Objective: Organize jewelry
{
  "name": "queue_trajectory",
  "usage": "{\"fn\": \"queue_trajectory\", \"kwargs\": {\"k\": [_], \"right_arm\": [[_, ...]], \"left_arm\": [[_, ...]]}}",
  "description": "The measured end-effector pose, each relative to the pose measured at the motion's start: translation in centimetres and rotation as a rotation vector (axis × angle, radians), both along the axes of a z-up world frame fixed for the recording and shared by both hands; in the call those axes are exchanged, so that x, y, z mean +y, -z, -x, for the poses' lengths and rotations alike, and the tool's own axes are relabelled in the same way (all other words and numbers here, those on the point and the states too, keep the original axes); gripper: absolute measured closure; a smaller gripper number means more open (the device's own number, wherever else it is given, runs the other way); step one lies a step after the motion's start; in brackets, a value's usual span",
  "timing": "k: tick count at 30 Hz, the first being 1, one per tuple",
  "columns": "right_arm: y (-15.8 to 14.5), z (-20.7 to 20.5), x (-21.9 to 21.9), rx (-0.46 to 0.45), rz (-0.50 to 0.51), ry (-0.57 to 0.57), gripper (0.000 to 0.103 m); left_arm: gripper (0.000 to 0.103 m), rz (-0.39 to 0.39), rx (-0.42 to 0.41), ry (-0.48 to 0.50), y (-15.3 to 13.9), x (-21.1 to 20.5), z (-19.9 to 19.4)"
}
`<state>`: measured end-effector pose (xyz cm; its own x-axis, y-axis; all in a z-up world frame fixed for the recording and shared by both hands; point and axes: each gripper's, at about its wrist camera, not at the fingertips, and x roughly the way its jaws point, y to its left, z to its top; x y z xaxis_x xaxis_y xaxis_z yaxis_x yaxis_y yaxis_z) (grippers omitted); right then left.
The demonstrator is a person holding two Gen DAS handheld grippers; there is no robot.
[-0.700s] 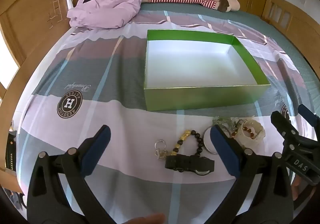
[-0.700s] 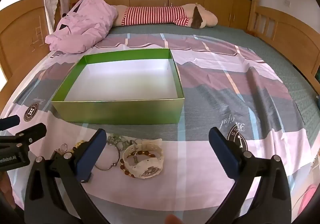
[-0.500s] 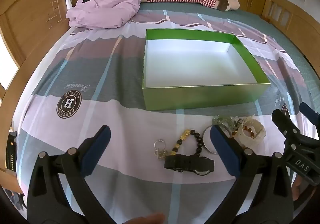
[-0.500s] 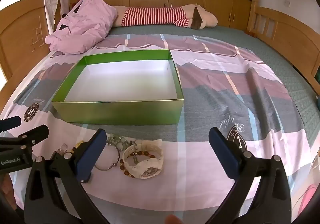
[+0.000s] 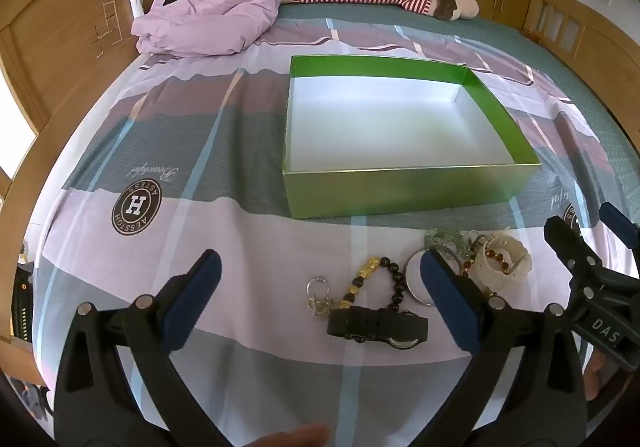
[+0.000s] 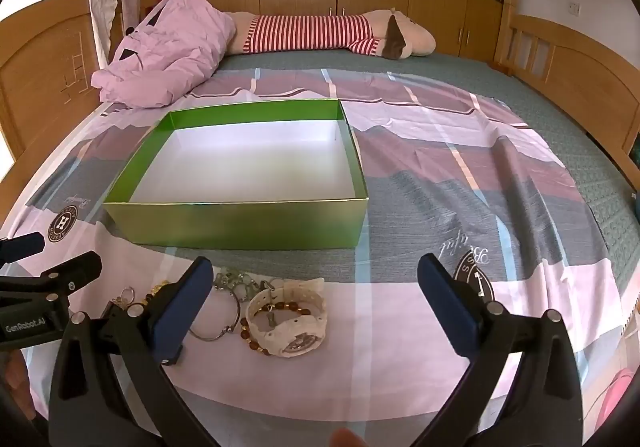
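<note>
Change since earlier frames: we see almost none; both grippers stay in place and the jewelry lies as before.
Left gripper (image 5: 320, 297): jaws spread wide, nothing between the pads; we note it hanging over the bedsheet (image 5: 200, 135), pointed down at the pile.
Right gripper (image 6: 316, 301): jaws likewise wide apart and empty, tilted down toward the bed.
Black watch (image 5: 378, 329): lies flat on the sheet, just ahead of the left gripper's right finger.
Beaded bracelet (image 5: 380, 279): dark and gold beads, touching the black watch's far side.
Small ring charm (image 5: 318, 293): just left of the beaded bracelet.
White watch (image 6: 290, 321): on the sheet between the right gripper's fingers, nearer the left one; a brown bead strand lies across it.
Silver bangle (image 6: 224, 317): touching the white watch's left side.
Green box (image 6: 240, 219): open, white inside, holds nothing; sits beyond the jewelry, apart from it.
Pink quilt (image 6: 168, 51): bunched at the headboard end.
Striped plush toy (image 6: 320, 35): lying along the far edge.
</note>
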<state>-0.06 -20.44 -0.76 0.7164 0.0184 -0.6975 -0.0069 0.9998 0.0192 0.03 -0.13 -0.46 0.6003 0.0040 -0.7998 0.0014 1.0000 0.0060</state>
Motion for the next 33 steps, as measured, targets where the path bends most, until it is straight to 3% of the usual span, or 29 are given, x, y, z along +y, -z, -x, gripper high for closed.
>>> {"fn": "queue_trajectory", "kwargs": {"k": [33], "right_arm": [[-0.24, 0.27, 0.29, -0.004, 0.008, -0.005, 0.001]], "left_arm": [[0.002, -0.010, 0.020, 0.004, 0.80, -0.38, -0.07]]}}
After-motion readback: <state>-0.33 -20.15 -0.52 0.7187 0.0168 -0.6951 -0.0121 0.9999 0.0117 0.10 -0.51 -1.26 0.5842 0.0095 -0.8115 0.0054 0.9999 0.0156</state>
